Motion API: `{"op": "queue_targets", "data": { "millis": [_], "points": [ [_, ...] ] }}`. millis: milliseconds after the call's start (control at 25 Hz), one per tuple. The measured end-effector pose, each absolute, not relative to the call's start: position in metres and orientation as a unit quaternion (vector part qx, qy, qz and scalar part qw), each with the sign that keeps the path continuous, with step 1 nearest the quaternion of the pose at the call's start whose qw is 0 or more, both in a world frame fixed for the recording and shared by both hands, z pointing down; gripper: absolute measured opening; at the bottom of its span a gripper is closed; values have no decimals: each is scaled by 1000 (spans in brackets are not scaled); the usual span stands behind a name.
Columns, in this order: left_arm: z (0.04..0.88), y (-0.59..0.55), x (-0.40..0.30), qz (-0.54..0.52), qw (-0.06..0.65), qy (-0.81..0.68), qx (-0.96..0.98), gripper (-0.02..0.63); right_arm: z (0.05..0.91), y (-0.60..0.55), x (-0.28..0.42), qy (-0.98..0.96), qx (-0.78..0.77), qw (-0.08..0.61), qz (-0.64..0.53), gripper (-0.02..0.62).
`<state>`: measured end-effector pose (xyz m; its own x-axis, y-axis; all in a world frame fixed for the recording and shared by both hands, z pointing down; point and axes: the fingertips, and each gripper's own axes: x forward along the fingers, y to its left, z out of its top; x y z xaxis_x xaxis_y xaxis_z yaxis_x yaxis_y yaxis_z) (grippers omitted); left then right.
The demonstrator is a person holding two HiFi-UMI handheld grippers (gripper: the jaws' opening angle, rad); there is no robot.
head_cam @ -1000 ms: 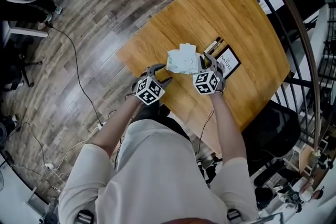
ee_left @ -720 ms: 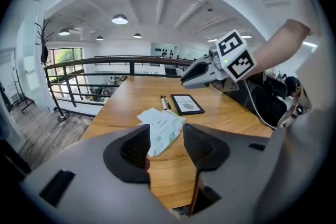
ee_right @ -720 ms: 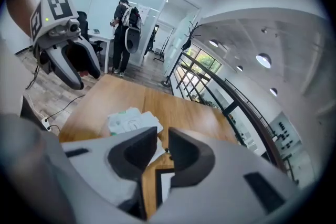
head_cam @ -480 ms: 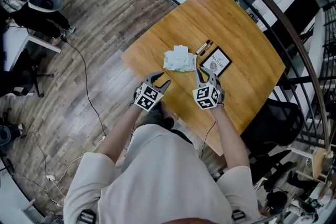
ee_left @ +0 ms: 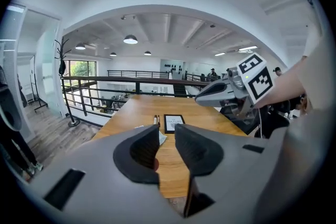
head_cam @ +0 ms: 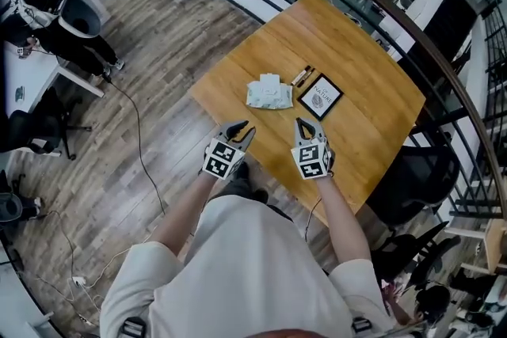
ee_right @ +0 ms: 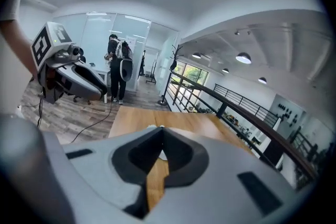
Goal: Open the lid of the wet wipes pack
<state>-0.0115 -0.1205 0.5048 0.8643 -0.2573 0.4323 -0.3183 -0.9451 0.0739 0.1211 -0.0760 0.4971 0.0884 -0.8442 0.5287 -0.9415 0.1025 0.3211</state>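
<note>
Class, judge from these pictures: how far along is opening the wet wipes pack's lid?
Done, it seems: the lid looks raised on the wet wipes pack. In hand: nothing. The left hand-held gripper, whose jaws have just been closing on nothing, and the shut right hand-held gripper hover clear of it. Left: likely nothing.

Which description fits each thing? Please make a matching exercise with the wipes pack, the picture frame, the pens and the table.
Things:
1. wipes pack
2. picture frame
3. pens
4. table

Descriptions:
A. brown wood
B. black border, pale middle
C. thin, lying along the frame's edge
D. white, lying left of the frame in the head view

Pairs: 1-D, 2-B, 3-C, 4-A
</note>
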Motion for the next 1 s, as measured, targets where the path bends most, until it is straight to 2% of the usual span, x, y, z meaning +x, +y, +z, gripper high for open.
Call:
{"op": "queue_targets", "data": {
  "millis": [240,1000],
  "points": [
    [486,-114,-26,197,67,-159,965,48,481,-56,104,-674,675,289,80,3],
    [408,-148,-73,166,69,-117,977,-6,399,-39,79,-666,718,169,114,3]
  ]
}}
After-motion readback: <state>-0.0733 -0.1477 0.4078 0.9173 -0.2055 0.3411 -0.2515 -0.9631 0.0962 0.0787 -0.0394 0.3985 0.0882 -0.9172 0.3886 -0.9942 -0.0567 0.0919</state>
